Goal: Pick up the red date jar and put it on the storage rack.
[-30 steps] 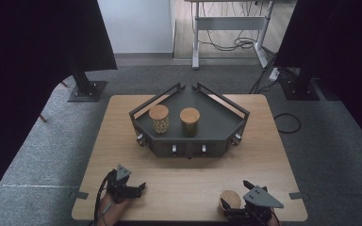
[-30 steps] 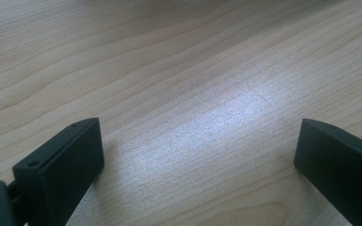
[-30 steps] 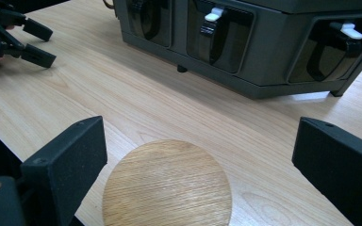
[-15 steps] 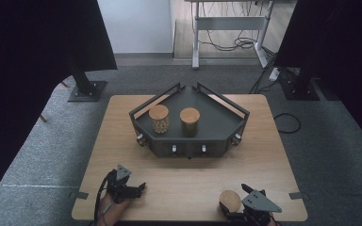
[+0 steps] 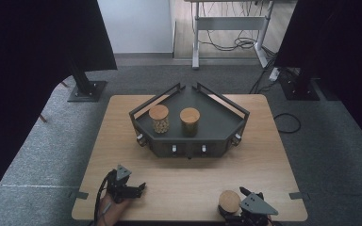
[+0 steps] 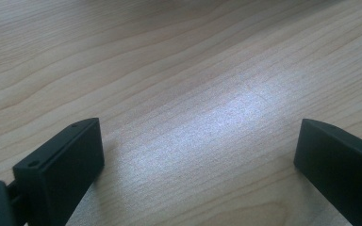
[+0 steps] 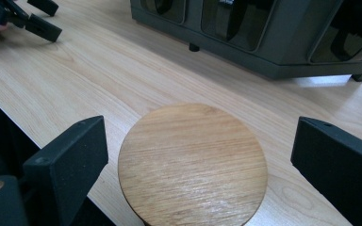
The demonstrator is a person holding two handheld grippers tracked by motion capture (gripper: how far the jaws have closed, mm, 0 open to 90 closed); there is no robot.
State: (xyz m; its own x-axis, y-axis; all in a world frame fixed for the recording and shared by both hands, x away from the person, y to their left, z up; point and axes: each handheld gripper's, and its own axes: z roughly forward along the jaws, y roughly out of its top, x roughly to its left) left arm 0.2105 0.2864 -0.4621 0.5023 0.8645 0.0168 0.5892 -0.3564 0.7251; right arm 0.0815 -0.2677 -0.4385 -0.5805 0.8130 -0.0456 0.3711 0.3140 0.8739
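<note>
A round wooden lid (image 7: pixel 192 162) sits between the right gripper's (image 7: pixel 202 165) wide-apart jaws, untouched, on the desk (image 7: pixel 99 80) near a dark tray (image 7: pixel 273 42).

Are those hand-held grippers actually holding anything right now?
No. The right hand-held gripper has its jaws open on either side of a wooden-lidded jar, not touching it. The left hand-held gripper is open over bare table.

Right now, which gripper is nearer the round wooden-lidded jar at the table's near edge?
Right. The right gripper has its open jaws on either side of the round wooden-lidded jar; pads not touching. The left gripper sits open, far off across the table.
</note>
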